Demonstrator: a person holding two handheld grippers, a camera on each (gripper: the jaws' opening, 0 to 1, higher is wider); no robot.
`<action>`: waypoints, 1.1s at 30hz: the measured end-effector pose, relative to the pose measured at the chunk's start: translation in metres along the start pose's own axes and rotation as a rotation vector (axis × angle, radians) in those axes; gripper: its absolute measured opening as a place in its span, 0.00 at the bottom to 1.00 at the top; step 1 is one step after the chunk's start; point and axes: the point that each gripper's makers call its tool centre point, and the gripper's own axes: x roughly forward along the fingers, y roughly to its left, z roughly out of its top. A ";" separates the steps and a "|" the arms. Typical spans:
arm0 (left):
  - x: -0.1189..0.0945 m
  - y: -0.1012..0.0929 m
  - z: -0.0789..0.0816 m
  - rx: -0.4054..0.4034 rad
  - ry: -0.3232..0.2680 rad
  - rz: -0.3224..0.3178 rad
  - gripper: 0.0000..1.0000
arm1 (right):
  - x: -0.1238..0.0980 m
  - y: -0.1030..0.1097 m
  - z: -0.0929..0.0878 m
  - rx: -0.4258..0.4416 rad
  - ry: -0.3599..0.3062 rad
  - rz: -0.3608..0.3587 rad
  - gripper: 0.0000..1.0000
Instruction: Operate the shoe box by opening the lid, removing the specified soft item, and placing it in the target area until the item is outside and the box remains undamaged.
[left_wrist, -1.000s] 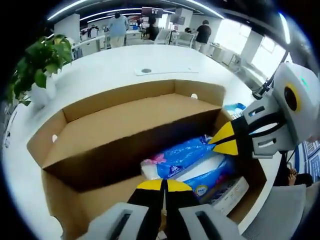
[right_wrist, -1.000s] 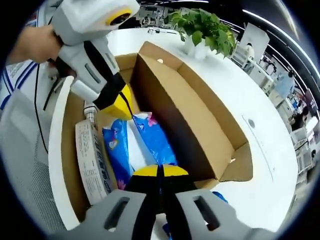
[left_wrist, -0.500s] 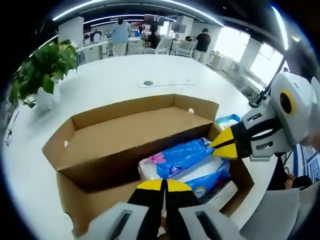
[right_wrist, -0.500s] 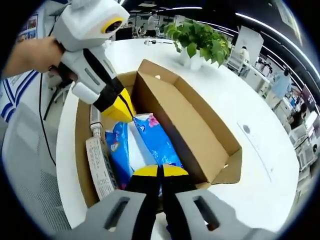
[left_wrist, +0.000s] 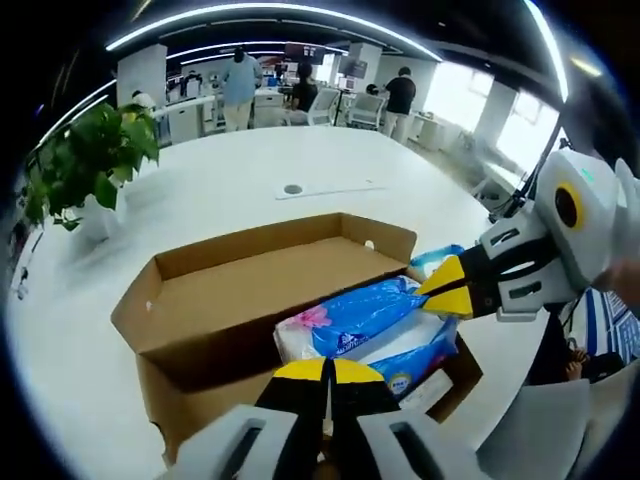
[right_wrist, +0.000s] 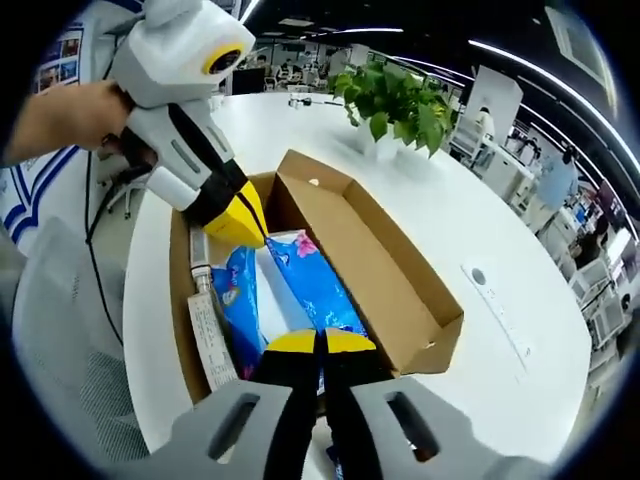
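**Pack's still in the box, both grippers pinched on it**

Since the lid (left_wrist: 250, 290) is already folded back, it's all about getting the pack (left_wrist: 350, 320) out now. Left gripper (left_wrist: 327, 372) sits right at the near end, jaws together, and looks clamped on the plastic (contact itself is hidden behind the yellow tips). From there the pack's long axis runs away toward the right gripper (left_wrist: 435, 288), which looks pinched on the far end. So each holds one end, pack lying along the box (left_wrist: 200, 400). Right gripper view agrees: right gripper (right_wrist: 321, 348) near, left gripper (right_wrist: 248, 232) far. Beyond is the table (left_wrist: 250, 160) and a plant (left_wrist: 90, 155).
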 end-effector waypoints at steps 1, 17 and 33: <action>-0.002 -0.001 0.002 0.002 -0.005 0.000 0.00 | -0.002 0.000 0.001 -0.002 -0.002 -0.001 0.00; -0.015 -0.035 0.031 0.015 -0.062 -0.047 0.00 | -0.049 -0.015 0.004 -0.031 -0.024 -0.049 0.00; 0.005 -0.093 0.043 0.053 -0.057 -0.126 0.00 | -0.088 -0.033 -0.038 0.005 0.009 -0.109 0.00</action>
